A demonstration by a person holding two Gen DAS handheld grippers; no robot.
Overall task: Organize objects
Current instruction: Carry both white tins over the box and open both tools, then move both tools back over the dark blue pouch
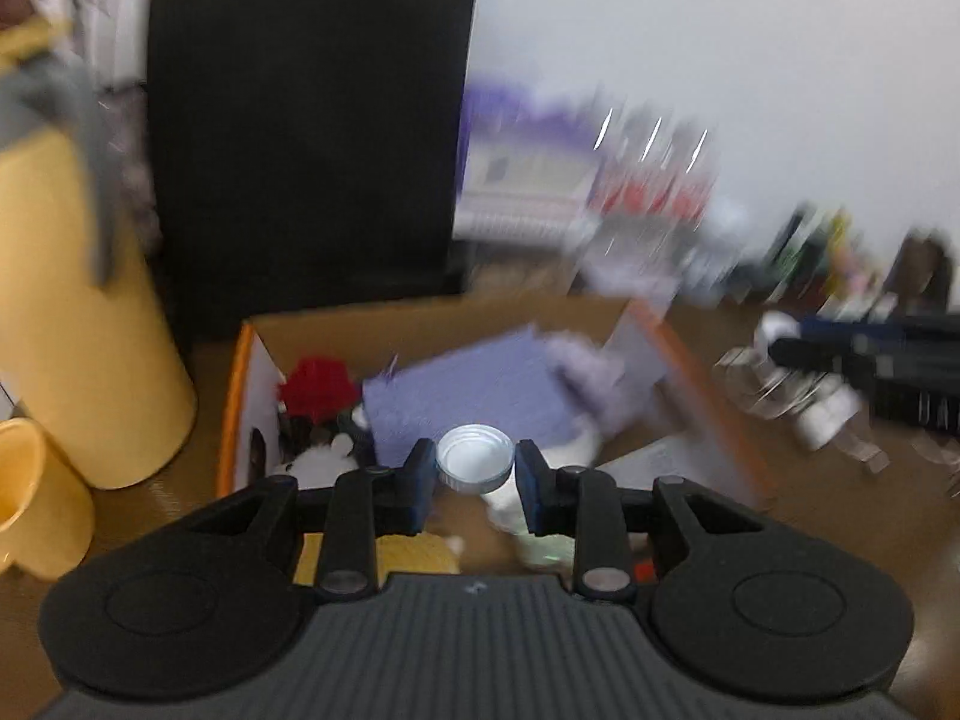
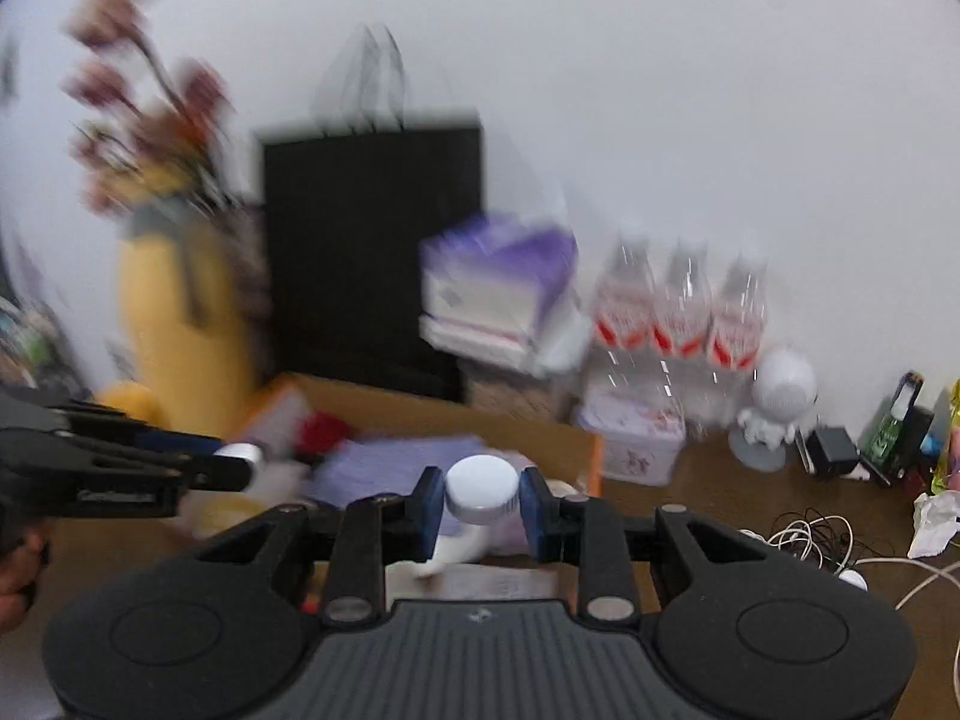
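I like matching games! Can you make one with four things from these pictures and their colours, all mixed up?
Things:
1. bag
2. jug
3. bottle labels
4. cap in the right gripper

Colours:
A. yellow
B. white
C. black
D. red and white

Pairs: 1-C, 2-A, 3-D, 4-B
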